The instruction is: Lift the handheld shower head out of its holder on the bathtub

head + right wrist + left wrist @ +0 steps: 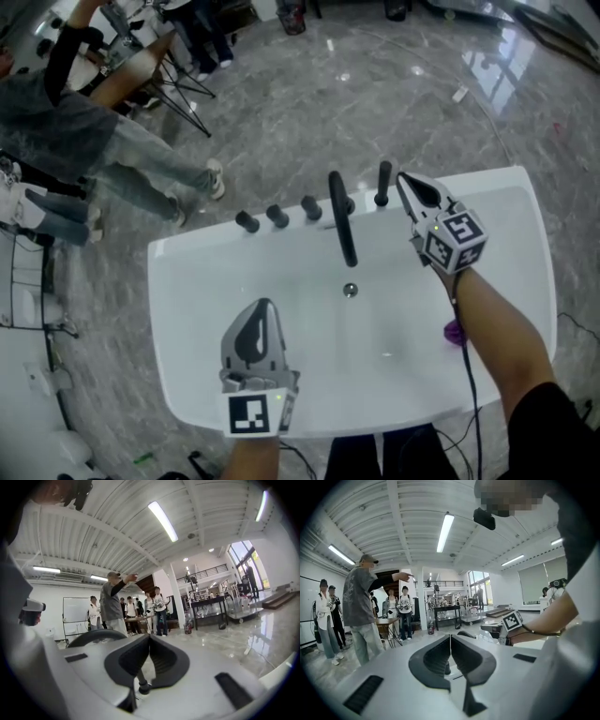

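The handheld shower head (pixel 383 185) is a slim black stick standing upright in its holder on the far rim of the white bathtub (pixel 187 258). My right gripper (pixel 403 180) is just to its right, tips at its height, jaws shut on nothing. In the right gripper view the jaws (pixel 149 637) meet, and a slim black post (pixel 140 678) shows below them; I cannot tell if it is the shower head. My left gripper (pixel 265 304) hangs over the tub's near half, shut and empty; its tips (pixel 450 637) meet in its own view.
A black faucet spout (pixel 342 228) reaches over the basin left of the shower head, with three black knobs (pixel 277 217) further left on the rim. A drain (pixel 350 291) sits in the tub floor. Several people (pixel 103 141) stand by a folding table on the marble floor at upper left.
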Action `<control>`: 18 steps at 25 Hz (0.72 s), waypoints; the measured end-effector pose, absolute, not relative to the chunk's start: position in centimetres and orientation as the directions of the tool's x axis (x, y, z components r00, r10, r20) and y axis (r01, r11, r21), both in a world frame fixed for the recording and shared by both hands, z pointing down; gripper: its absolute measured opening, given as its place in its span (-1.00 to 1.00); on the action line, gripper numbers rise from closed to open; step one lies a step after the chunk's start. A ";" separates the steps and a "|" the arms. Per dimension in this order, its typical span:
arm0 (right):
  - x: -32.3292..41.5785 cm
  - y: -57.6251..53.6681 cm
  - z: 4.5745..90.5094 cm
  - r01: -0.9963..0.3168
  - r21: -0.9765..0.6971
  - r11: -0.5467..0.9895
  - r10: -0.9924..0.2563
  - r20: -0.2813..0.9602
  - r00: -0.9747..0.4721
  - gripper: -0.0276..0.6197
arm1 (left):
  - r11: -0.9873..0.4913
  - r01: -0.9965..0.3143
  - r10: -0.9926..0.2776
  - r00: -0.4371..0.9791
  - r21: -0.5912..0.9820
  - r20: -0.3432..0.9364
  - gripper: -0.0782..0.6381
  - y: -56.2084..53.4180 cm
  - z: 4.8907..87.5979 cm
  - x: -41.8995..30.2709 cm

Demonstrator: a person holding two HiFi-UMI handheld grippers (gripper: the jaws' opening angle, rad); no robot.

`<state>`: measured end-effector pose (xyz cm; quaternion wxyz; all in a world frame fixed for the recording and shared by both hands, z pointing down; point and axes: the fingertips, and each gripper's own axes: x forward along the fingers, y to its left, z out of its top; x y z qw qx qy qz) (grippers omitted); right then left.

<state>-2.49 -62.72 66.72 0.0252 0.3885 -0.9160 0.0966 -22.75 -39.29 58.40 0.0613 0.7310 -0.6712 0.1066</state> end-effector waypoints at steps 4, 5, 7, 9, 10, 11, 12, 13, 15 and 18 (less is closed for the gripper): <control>-2.4 -64.1 68.6 -0.737 -0.159 0.657 -0.722 0.148 -0.676 -0.81 | -0.092 -0.994 -0.965 0.073 -0.064 0.252 -0.74 -39.2 59.2 -23.3; -2.5 -64.4 69.3 -0.740 -0.150 0.655 -0.722 0.163 -0.672 -0.71 | -0.093 -0.994 -0.965 0.074 -0.064 0.251 -0.74 -39.3 59.4 -23.4; -2.8 -64.8 70.9 -0.742 -0.133 0.658 -0.718 0.189 -0.670 -0.58 | -0.092 -0.994 -0.964 0.072 -0.067 0.257 -0.74 -39.3 60.1 -23.6; -3.2 -65.2 72.0 -0.743 -0.120 0.658 -0.717 0.200 -0.668 -0.50 | -0.084 -0.994 -0.962 0.064 -0.065 0.267 -0.74 -39.1 60.6 -24.2; -3.3 -65.5 72.4 -0.746 -0.115 0.656 -0.720 0.202 -0.664 -0.47 | -0.081 -0.995 -0.961 0.061 -0.064 0.270 -0.74 -39.0 60.9 -24.5; -3.4 -65.7 72.8 -0.750 -0.110 0.653 -0.723 0.206 -0.659 -0.42 | -0.078 -0.995 -0.961 0.058 -0.064 0.272 -0.74 -38.9 61.1 -24.7; -3.6 -66.0 73.2 -0.754 -0.104 0.649 -0.726 0.211 -0.654 -0.34 | -0.076 -0.995 -0.960 0.056 -0.065 0.275 -0.74 -38.8 61.4 -24.9; -3.6 -66.2 73.6 -0.757 -0.098 0.645 -0.729 0.217 -0.649 -0.25 | -0.074 -0.995 -0.959 0.054 -0.063 0.278 -0.74 -38.7 61.7 -24.9; -3.8 -66.5 74.4 -0.762 -0.089 0.641 -0.731 0.230 -0.642 -0.16 | -0.070 -0.996 -0.958 0.050 -0.060 0.283 -0.74 -38.3 62.1 -25.0; -4.0 -67.0 75.4 -0.767 -0.079 0.637 -0.733 0.245 -0.634 -0.13 | -0.061 -0.997 -0.953 0.041 -0.057 0.299 -0.74 -37.6 62.9 -25.4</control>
